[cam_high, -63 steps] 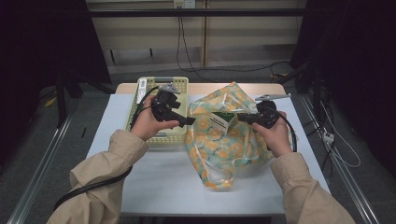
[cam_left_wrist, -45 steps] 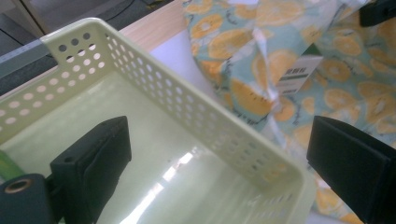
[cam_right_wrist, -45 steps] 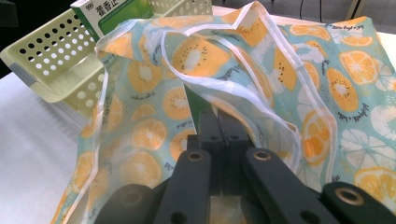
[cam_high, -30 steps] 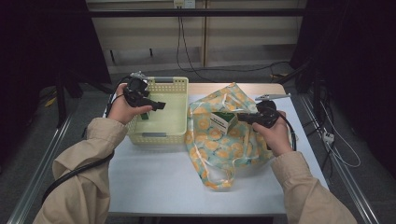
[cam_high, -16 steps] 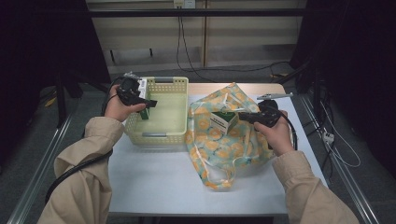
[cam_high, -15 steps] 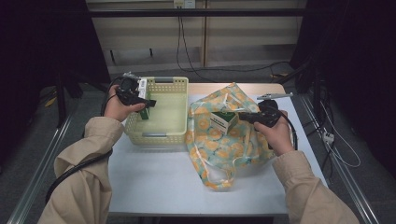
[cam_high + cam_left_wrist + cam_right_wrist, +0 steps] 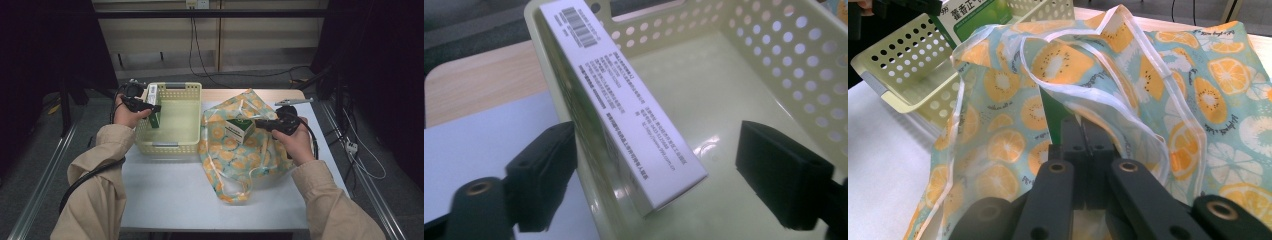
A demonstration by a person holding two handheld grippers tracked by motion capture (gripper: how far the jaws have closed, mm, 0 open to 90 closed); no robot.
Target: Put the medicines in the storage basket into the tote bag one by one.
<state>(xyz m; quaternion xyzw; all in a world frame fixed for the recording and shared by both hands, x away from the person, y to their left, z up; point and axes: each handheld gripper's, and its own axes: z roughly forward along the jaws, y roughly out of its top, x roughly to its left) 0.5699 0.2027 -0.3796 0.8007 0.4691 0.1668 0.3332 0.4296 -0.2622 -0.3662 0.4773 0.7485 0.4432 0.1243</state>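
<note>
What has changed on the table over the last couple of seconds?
The left gripper carried a green-and-white box from beside the fruit-print bag leftward to the far-left corner of the yellow basket. The box now leans on the basket's left wall, standing free between the jaws, which have just been closing a little. The right gripper stayed shut on the bag's rim, and the second box stayed on the bag.

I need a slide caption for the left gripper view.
Open hand-held gripper around white printed carton leaning inside pale yellow perforated plastic basket.
</note>
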